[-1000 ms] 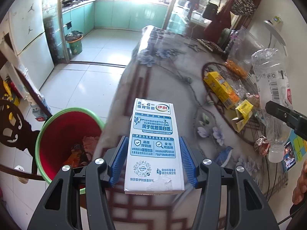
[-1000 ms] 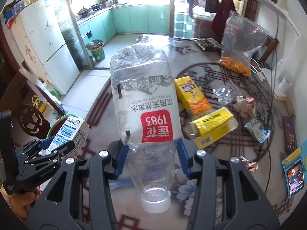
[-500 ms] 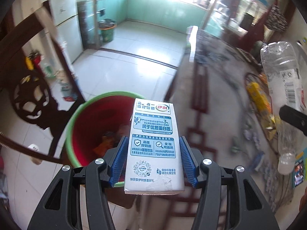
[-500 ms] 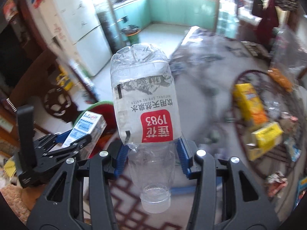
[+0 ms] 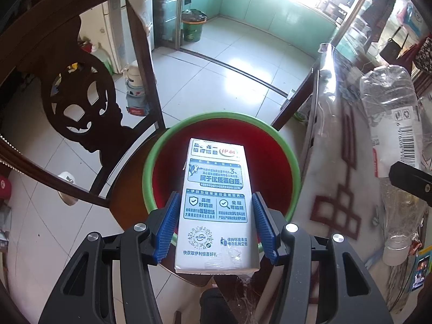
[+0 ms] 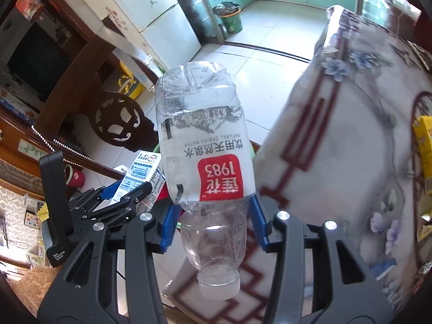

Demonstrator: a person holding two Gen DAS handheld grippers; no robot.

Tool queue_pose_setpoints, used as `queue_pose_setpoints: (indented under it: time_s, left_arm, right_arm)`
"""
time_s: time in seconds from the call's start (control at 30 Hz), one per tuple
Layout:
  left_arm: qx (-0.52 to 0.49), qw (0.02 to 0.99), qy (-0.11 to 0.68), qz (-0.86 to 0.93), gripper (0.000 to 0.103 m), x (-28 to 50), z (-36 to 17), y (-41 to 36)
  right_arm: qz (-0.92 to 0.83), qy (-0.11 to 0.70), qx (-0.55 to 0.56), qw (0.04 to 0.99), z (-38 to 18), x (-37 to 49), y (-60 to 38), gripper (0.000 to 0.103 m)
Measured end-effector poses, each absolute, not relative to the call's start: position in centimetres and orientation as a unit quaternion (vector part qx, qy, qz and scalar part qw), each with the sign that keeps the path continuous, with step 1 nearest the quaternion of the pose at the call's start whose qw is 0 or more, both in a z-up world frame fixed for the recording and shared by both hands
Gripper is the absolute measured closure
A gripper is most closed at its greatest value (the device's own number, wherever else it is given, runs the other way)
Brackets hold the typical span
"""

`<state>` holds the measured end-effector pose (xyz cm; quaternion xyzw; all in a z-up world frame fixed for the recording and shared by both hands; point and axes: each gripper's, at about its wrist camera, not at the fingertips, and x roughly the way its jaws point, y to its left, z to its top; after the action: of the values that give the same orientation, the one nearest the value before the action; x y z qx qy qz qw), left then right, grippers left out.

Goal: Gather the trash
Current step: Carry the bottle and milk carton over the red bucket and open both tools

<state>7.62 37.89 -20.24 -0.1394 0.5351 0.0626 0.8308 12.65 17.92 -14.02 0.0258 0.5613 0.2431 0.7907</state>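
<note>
My left gripper [image 5: 216, 226] is shut on a white milk carton [image 5: 216, 202] with blue print, held above the red bin with a green rim [image 5: 162, 145] on the floor beside the table. My right gripper [image 6: 213, 224] is shut on a clear plastic water bottle [image 6: 205, 145] with a red label, cap end toward me, held over the table's left edge. The bottle also shows at the right of the left wrist view [image 5: 391, 124]. The carton [image 6: 143, 172] and left gripper [image 6: 124, 191] show at the left of the right wrist view.
A dark carved wooden chair [image 5: 78, 100] stands left of the bin. The table with a patterned cloth [image 6: 351, 140] is on the right, with yellow cartons [image 6: 424, 140] on it. A green bin [image 5: 193, 25] stands far off on the tiled floor.
Both grippers have swung left off the table toward the red bin. The carton is now over the bin's opening; the bottle has moved to the table's left edge.
</note>
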Motion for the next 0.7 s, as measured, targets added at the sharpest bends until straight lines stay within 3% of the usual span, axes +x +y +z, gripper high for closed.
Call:
queue_pose_setpoints:
  time_s: [0.03, 0.07, 0.1, 0.7]
  left_arm:
    - [-0.140, 0.830, 0.535, 0.063, 0.052, 7.7, -20.3, 38.0]
    - [-0.140, 0.830, 0.536, 0.063, 0.052, 7.7, -20.3, 38.1]
    - [-0.141, 0.830, 0.536, 0.062, 0.052, 7.8, -20.3, 38.1]
    - [-0.131, 0.835, 0.533, 0.046, 0.052, 10.0, -20.3, 36.3]
  right_arm:
    - [0.248, 0.561, 0.024, 0.789, -14.0, 12.7, 18.4, 0.046]
    - [0.249, 0.560, 0.023, 0.790, -14.0, 12.7, 18.5, 0.026]
    - [0.243, 0.552, 0.020, 0.797, -13.7, 12.7, 18.5, 0.020]
    - [0.177, 0.503, -0.015, 0.846, -10.4, 10.1, 12.1, 0.014]
